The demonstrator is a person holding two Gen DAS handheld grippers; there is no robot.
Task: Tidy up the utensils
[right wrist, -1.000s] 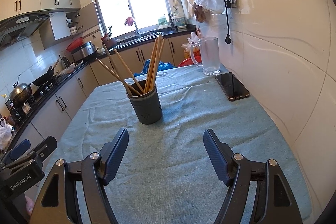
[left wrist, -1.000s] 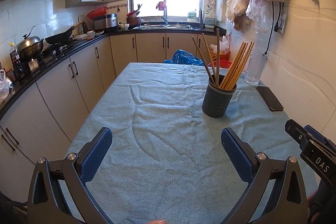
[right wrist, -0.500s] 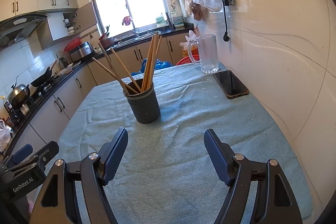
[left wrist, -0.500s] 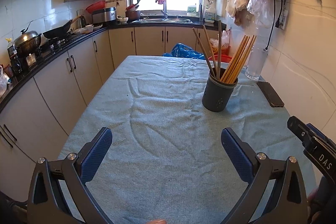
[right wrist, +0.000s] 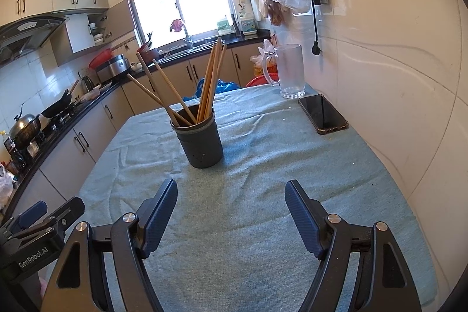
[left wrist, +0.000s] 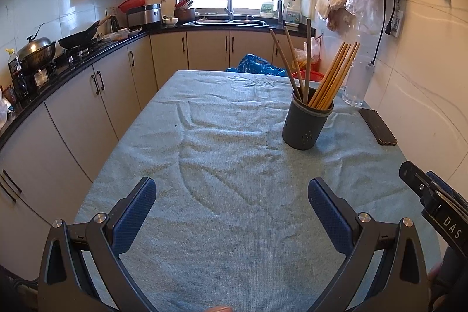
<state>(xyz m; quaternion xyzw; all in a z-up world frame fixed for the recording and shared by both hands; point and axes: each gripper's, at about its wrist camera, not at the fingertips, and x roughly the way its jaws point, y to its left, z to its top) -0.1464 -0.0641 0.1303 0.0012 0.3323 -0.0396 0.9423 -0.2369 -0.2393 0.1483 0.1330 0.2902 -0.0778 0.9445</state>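
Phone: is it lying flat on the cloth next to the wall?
Yes, the phone lies flat, screen up, on the teal cloth by the wall, near the glass mug.

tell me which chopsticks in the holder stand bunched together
The lighter orange-tan chopsticks on the side toward the glass mug; the three darker ones splay apart, leaning toward the stove.

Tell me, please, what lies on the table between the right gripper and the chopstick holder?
Nothing: in the right wrist view, only bare, wrinkled blue-green tablecloth separates the open right gripper from the dark grey chopstick holder.
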